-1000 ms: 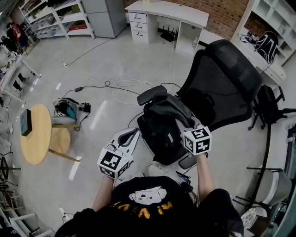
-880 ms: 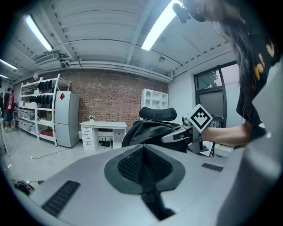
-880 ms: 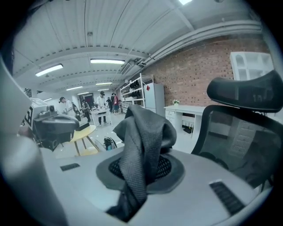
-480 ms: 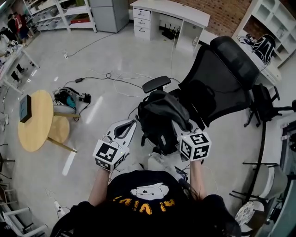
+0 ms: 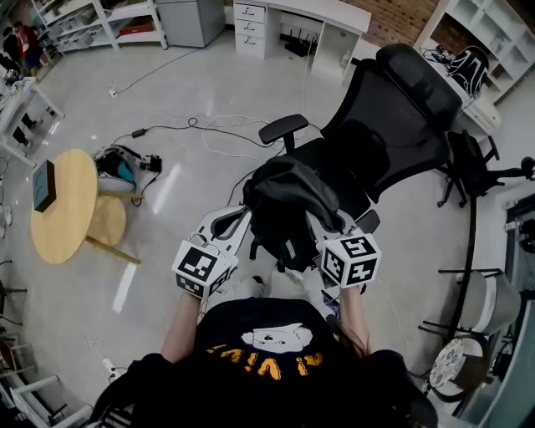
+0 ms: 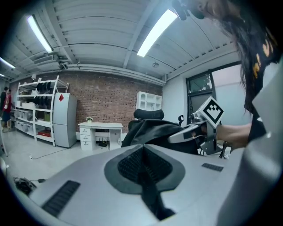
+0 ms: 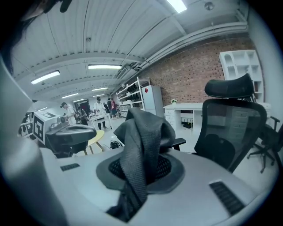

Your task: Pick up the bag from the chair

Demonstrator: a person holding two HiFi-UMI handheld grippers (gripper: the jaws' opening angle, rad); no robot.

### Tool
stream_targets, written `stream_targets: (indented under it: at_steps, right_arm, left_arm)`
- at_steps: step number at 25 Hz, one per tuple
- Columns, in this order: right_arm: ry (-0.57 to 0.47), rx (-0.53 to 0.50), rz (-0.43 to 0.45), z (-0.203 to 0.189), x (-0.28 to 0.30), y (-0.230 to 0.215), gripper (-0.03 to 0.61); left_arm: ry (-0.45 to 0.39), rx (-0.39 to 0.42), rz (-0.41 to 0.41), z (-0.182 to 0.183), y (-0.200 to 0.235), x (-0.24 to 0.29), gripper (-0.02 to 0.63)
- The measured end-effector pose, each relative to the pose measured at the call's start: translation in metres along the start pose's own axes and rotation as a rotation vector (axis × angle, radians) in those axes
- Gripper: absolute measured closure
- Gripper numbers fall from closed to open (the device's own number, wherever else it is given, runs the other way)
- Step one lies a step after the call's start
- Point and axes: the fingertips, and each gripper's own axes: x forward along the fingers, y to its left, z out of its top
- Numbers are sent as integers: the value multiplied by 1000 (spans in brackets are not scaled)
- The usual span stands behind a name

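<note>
A black fabric bag [image 5: 288, 213] hangs off the seat of the black office chair [image 5: 393, 117], just in front of the person. My right gripper [image 5: 316, 221] is shut on the bag's woven strap [image 7: 140, 145], which runs up between the pads and drapes over them. To the bag's left, my left gripper [image 5: 236, 219] is level with the bag, its jaws shut with nothing in them [image 6: 142, 152]. The left gripper view shows the bag [image 6: 150, 131] and the right gripper [image 6: 177, 137] ahead to the right. The chair's seat [image 5: 330, 163] lies bare behind the bag.
A round wooden table [image 5: 58, 217] stands on the left with a dark box on it. Cables [image 5: 209, 138] trail over the floor near the chair's armrest [image 5: 282, 129]. A white desk [image 5: 292, 12] is at the back, a second black chair [image 5: 472, 171] and a stool [image 5: 489, 301] on the right.
The bag has come off the chair seat and moved toward the person with the right gripper shut on it. The left gripper has drawn back alongside. The seat now shows bare.
</note>
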Motion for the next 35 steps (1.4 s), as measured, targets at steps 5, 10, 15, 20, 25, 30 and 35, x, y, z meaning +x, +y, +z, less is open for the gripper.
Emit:
stream_targets:
  at_steps: [5,10,15,20,25,30,35]
  right_arm:
    - [25,-6,-8,-11,-14,11,523]
    - [48,-21,-5,-23,-26,10,523]
    - [68,-23,14,-33,-33,11,523]
    - [69,-34,44,-36,-46,13,523]
    - [61,-51,82,-42,-64,12,523]
    - [63,-79,114,-53,-80,11,523]
    - [66,-105,139,-62,-94,14,523]
  left_arm:
    - [-9,-3,-30,-1,-16,-6,604]
    - [3,-22,-26,-12,-29,-3,604]
    - [23,-35,-12,-19,-37,-10,604]
    - [38,-30,11,-18,-49,-17,604]
    - [37,-24,44,-15,-75,-25,604]
    - [39,-28,76,-20,-103,-36,604]
    - [36,-24,101,-23,-125,-48,604]
